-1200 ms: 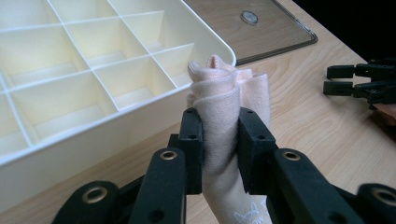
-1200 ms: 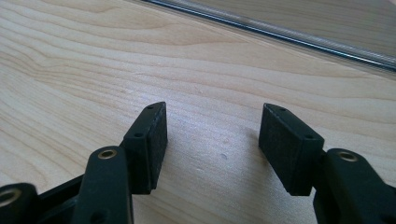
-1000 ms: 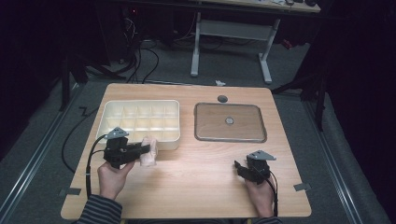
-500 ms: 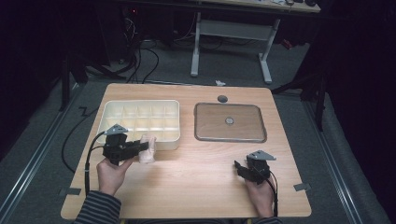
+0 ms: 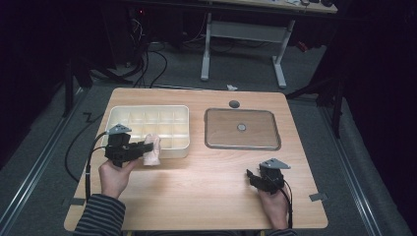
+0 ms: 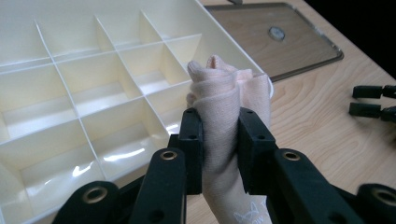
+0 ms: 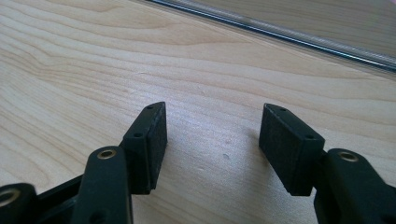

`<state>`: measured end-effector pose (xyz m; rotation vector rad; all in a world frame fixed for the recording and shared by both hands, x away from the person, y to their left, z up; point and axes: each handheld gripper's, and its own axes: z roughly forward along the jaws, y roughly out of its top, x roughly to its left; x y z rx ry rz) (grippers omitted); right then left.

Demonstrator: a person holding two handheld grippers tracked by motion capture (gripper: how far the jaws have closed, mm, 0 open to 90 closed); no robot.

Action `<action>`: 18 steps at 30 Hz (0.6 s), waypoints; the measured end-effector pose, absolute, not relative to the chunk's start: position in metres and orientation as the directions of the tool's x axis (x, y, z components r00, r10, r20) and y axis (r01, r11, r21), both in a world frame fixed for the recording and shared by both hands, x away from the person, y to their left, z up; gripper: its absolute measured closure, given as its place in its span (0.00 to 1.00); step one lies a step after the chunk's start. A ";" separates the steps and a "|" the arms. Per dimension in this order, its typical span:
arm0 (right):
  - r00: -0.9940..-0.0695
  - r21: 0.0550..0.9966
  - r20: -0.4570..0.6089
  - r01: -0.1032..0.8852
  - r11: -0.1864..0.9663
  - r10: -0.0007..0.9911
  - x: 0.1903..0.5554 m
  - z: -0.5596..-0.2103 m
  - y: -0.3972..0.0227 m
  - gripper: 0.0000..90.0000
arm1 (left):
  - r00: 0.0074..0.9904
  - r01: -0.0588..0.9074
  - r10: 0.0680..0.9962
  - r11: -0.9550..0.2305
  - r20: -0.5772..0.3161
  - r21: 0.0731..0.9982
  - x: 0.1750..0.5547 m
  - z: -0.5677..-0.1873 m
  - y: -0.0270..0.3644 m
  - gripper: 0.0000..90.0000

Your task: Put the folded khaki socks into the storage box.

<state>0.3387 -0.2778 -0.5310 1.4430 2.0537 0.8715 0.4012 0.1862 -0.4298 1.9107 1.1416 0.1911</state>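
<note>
1. At the near-right corner of the compartment tray [image 5: 147, 115], the left gripper [image 5: 147, 147] is clenched on a rolled pale-pink cloth [image 5: 152, 150], its two black pads pressing the roll from either side.
2. From the left gripper view, the cloth [image 6: 224, 107] stands upright between the jaws, its top rising above the pads and in front of the tray's corner; whether it touches the tray wall [image 6: 243, 56] I cannot tell.
3. The cream tray is split by thin walls into many small cells, and those nearest the cloth look bare.
4. Right of the tray, apart from it, a clear flat lid [image 5: 242, 129] with a small round knob at its middle lies on the wooden tabletop [image 5: 206, 182].
5. A small dark round thing [image 5: 234, 103] sits on the tabletop just beyond the lid's far edge.
6. Near the front right of the tabletop, the right gripper [image 5: 252, 176] rests well apart from the cloth, released, with bare wood showing between its jaws [image 7: 212, 135].
7. Between the two grippers is open tabletop; the tray wall is the closest obstacle to the cloth.
</note>
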 end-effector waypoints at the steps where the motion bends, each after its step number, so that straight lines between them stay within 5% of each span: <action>1: -0.329 0.731 -0.024 0.638 0.241 0.944 0.339 -0.531 -0.278 0.46 | 0.566 0.641 0.777 -0.204 -0.275 0.740 0.402 -0.430 0.187 0.82; 18: -0.325 0.731 -0.023 0.640 0.237 0.946 0.339 -0.531 -0.278 0.46 | 0.554 0.650 0.771 -0.163 -0.315 0.743 0.421 -0.424 0.194 0.82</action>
